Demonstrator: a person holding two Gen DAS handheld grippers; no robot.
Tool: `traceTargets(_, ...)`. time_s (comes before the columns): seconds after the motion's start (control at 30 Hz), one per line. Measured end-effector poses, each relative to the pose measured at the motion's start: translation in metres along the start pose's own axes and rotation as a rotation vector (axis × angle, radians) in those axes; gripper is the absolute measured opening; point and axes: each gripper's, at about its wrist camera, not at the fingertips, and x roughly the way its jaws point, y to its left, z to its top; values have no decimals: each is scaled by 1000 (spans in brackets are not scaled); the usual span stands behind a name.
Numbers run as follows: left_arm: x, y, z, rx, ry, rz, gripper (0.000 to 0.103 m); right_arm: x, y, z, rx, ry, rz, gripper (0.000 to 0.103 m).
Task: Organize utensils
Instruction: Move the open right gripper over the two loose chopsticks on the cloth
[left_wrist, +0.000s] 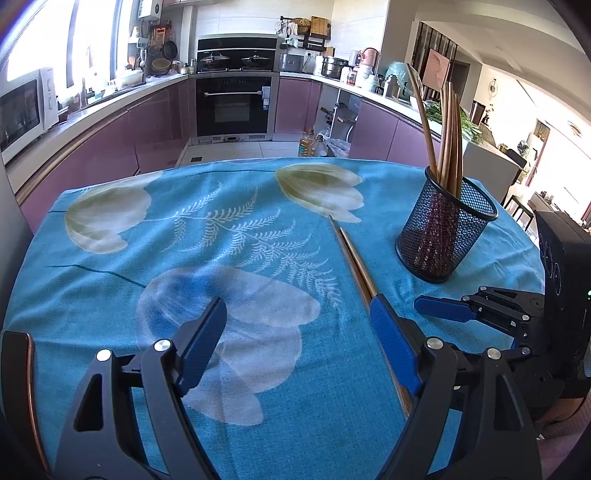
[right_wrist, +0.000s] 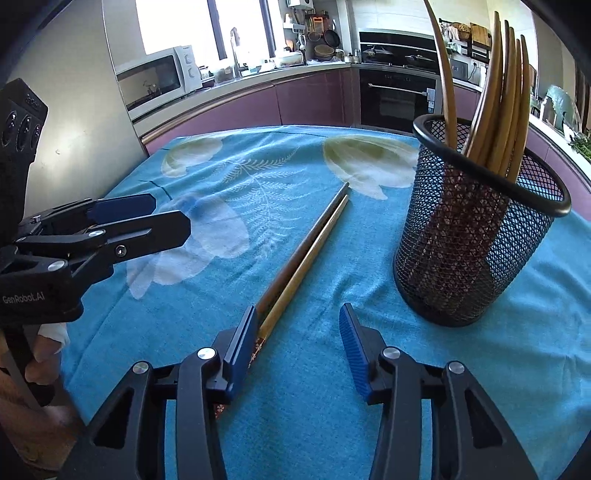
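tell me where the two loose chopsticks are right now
The two loose chopsticks lie side by side on the blue tablecloth, left of the mesh holder in the right wrist view, their near ends by the right gripper.

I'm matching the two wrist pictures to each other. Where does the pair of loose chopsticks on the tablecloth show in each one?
Left wrist view: loose chopsticks run from centre down to lower right, passing behind the left tool's right finger.
Right wrist view: loose chopsticks lie diagonally at centre, near ends by the right tool's left finger.
Shared landmark: black mesh holder, right of them in both.
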Motion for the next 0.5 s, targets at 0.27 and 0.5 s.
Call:
traceTargets(0.27,8,-9,-4,25,21,-13,79,-7,-13,-3,55,4,31,33)
traceTargets(0.5,20,-27,-7,79,56,-31,74,-10,-26,-6,102,8,60,30)
